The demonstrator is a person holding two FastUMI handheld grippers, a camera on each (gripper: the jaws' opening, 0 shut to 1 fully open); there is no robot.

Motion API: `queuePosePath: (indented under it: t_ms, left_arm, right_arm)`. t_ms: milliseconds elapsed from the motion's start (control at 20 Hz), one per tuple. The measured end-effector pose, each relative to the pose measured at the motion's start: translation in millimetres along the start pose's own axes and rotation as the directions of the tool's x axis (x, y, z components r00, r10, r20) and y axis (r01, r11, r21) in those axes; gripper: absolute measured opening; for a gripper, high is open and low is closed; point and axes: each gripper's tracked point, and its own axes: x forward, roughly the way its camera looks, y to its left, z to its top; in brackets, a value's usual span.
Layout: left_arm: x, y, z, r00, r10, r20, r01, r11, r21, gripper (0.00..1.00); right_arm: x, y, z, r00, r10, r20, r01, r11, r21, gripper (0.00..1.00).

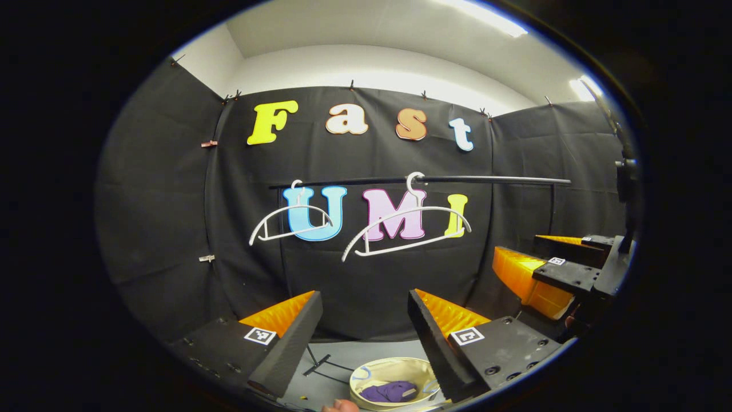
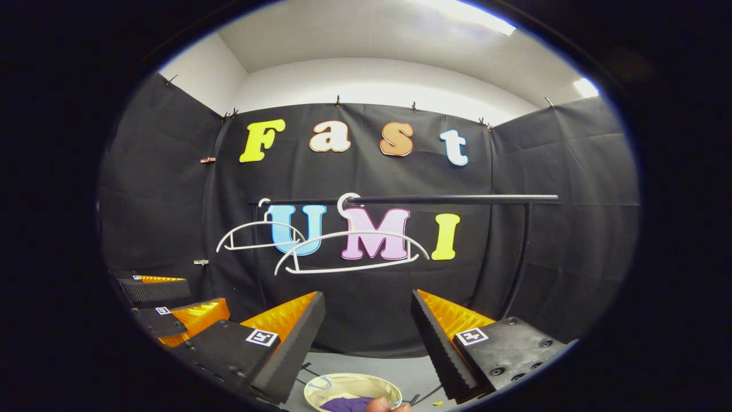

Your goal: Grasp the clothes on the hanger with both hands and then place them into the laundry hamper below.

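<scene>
Two bare white hangers [image 1: 291,223] [image 1: 406,229] hang on a black rail [image 1: 492,179]. Below them on the floor stands a round cream laundry hamper [image 1: 366,372] with purple clothes [image 1: 389,392] lying inside. My left gripper [image 1: 365,294] is open and holds nothing, well above the hamper. In the right gripper view the hangers [image 2: 260,234] [image 2: 351,252], the hamper [image 2: 320,386] and the purple clothes [image 2: 349,404] appear again, and my right gripper [image 2: 367,294] is open and holds nothing. Each gripper sees the other one beside it: the right gripper [image 1: 537,252] and the left gripper [image 2: 183,300].
The rail [image 2: 457,199] rests on a black upright post [image 2: 520,257] at the right, with a stand foot [image 1: 323,363] on the grey floor beside the hamper. Part of a hand [image 1: 340,406] [image 2: 380,405] shows at the bottom edge. Black cloth walls close in the booth.
</scene>
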Motion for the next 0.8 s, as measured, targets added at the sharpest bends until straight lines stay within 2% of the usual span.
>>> queuePosePath:
  t_ms: [100, 300, 350, 400, 500, 800]
  left_arm:
    - [-0.7, -4.1, 0.3, 1.0, 0.002, 0.004, -0.002, 1.0, 0.004, 0.95]
    - [-2.5, -8.3, -2.4, 1.0, 0.013, 0.005, -0.013, 1.0, -0.015, 0.95]
    - [-3.8, -9.0, -1.7, 1.0, 0.014, 0.006, -0.014, 1.0, -0.017, 0.92]
    - [-5.9, -10.2, -1.9, 1.0, 0.014, 0.007, -0.014, 1.0, -0.018, 0.95]
    - [-9.1, -12.2, -2.8, 1.0, 0.016, 0.003, -0.016, 1.0, -0.015, 0.95]
    - [-14.6, -24.0, -2.9, 1.0, -0.006, 0.001, 0.006, 1.0, -0.029, 0.95]
  right_arm:
    - [2.9, -0.7, 2.9, 1.0, 0.003, 0.009, -0.003, 1.0, -0.001, 0.97]
    - [5.2, -3.6, 1.3, 1.0, 0.005, 0.012, -0.004, 1.0, -0.019, 0.98]
    - [5.0, -2.8, 0.2, 1.0, 0.008, 0.007, -0.008, 1.0, -0.014, 0.96]
    - [4.3, -2.3, -1.1, 1.0, 0.008, 0.004, -0.008, 1.0, -0.013, 0.97]
    - [4.8, -2.8, -2.6, 1.0, 0.008, -0.003, -0.008, 1.0, -0.013, 0.97]
    - [1.7, -12.6, 5.7, 1.0, -0.001, 0.016, 0.002, 0.999, -0.036, 0.97]
